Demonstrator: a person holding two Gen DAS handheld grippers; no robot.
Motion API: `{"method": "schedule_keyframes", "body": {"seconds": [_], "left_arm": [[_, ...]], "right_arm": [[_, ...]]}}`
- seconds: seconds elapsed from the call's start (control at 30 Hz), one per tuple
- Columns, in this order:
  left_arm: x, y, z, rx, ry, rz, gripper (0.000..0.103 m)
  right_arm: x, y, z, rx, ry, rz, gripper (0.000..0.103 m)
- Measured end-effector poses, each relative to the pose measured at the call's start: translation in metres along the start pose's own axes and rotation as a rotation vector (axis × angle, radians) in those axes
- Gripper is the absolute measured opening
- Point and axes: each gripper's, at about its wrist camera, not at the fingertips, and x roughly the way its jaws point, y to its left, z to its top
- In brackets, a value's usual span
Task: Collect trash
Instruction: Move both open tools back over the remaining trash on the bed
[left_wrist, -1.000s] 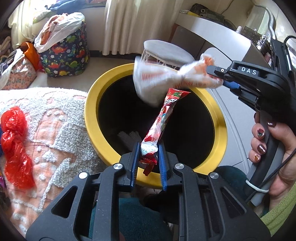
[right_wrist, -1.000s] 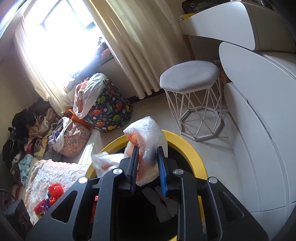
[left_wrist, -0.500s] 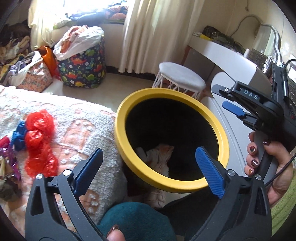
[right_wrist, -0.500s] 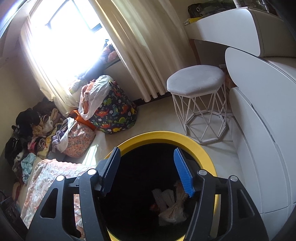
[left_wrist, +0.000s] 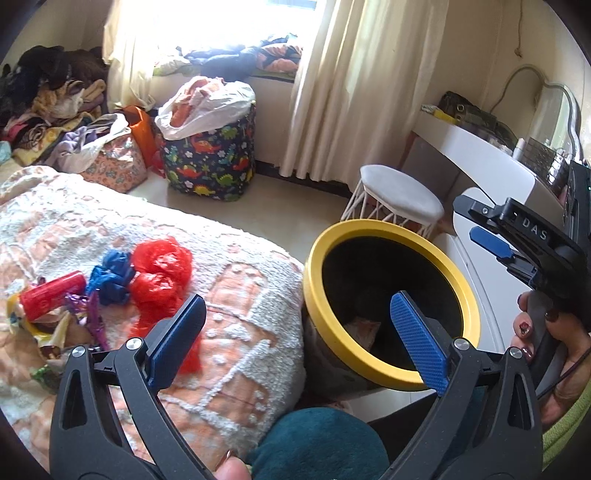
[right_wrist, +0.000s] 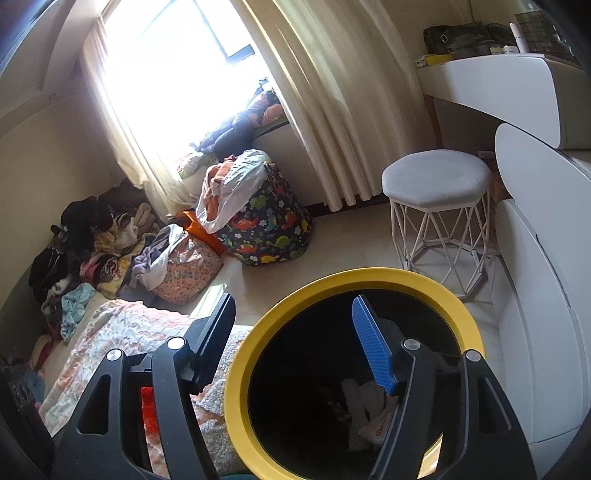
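A black bin with a yellow rim (left_wrist: 320, 314) (right_wrist: 236, 387) stands beside the bed, with crumpled wrappers (right_wrist: 369, 410) (left_wrist: 364, 326) at its bottom. My left gripper (left_wrist: 295, 306) is open and empty, between the bed edge and the bin. My right gripper (right_wrist: 293, 301) hangs over the bin's near rim; its jaws are opening with nothing between them. It also shows at the right of the left wrist view as the right gripper (left_wrist: 467, 218), held by a hand (left_wrist: 546, 343). On the blanket lie a red plastic bag (left_wrist: 159, 273), a blue bag (left_wrist: 110, 275), a red tube (left_wrist: 51, 293) and a purple wrapper (left_wrist: 92, 317).
A white stool (left_wrist: 402, 195) (right_wrist: 436, 177) stands behind the bin, with a white dresser (right_wrist: 535, 258) to the right. A dinosaur-print bag (left_wrist: 210, 162) (right_wrist: 266, 225) and piled clothes (right_wrist: 92, 236) sit under the curtained window. A teal-clad knee (left_wrist: 321, 443) is just below the left gripper.
Both grippers let go of their wrappers, which fell into the bin, and opened wide. Both rose, and the left view swung left to take in the trash on the bed.
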Motion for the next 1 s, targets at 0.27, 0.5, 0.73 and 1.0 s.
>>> {"method": "schedule_keyframes", "body": {"seconds": [0.27,0.5,0.73,1.0], "left_arm": [[-0.02,0.027,0.005,-0.047,-0.058,0.058,0.092],[-0.035,0.05,0.008,-0.07,-0.104,0.126,0.092],[-0.047,0.075,0.008,-0.113,-0.125,0.166,0.092],[-0.057,0.097,0.005,-0.151,-0.136,0.197,0.092]], "right_arm": [[-0.002,0.02,-0.003,-0.039,0.003,0.052,0.064],[-0.004,0.041,-0.007,-0.079,0.005,0.111,0.064],[-0.008,0.066,-0.014,-0.128,0.015,0.17,0.064],[-0.008,0.097,-0.027,-0.187,0.046,0.223,0.065]]}}
